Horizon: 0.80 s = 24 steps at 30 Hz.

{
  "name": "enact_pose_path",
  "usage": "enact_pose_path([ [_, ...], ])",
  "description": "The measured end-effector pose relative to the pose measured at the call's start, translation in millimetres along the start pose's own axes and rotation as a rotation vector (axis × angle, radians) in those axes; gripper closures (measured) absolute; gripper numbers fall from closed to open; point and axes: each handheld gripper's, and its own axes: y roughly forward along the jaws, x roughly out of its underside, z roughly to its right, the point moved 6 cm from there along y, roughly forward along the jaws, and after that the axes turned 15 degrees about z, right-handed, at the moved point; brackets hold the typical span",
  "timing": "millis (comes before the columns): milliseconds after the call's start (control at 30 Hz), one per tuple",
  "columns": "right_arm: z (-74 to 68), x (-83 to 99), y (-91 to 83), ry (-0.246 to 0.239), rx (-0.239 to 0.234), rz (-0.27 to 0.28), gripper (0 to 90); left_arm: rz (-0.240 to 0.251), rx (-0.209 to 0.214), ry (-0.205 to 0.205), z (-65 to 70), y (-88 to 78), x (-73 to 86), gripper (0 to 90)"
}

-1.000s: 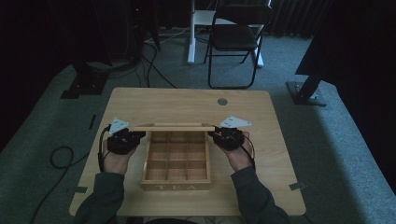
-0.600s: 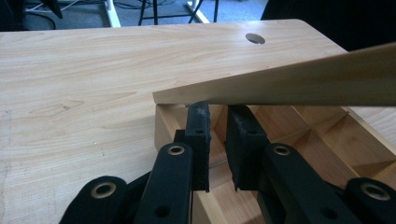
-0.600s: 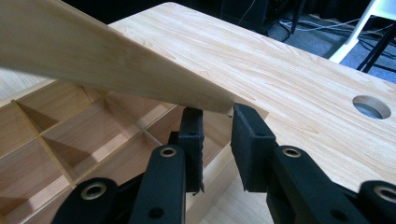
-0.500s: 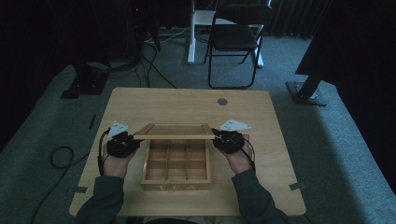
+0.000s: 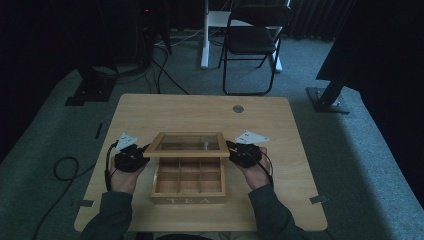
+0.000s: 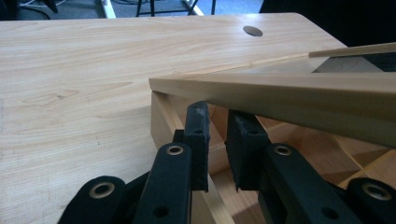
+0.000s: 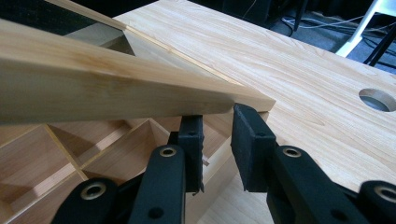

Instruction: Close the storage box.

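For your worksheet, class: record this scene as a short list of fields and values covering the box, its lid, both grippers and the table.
Box: wooden tea box with empty square compartments
Lid: glass-paned wooden lid, half raised
Left gripper: left gripper, nearly shut, tips under the lid's left edge
Right gripper: right gripper, nearly shut, under the right edge
Table: light wooden table

My grippers (image 5: 131, 159) are black with silver rivets, grey plates on top, black cables trailing; my sleeves (image 5: 112, 217) are dark green.

Open tabletop (image 5: 200, 110) behind and both sides of tea box (image 5: 188, 186). Half-raised glass lid (image 5: 189, 144) overhangs compartments, blocks entry from above at back. Front compartments reachable. Cable hole (image 5: 238, 108) far back.
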Motion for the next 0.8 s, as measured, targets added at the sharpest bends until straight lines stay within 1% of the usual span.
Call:
enact_pose_path([
  [367,-3.1,6.2,-2.4,-0.008,-0.008,-0.001,73.3,-0.010,0.002,0.006,1.0,-2.0,6.5,79.0],
  [800,-6.0,9.1,-4.6,-0.015,-0.010,-0.004,72.9,-0.006,0.005,-0.001,2.8,-4.8,10.3,79.0],
])
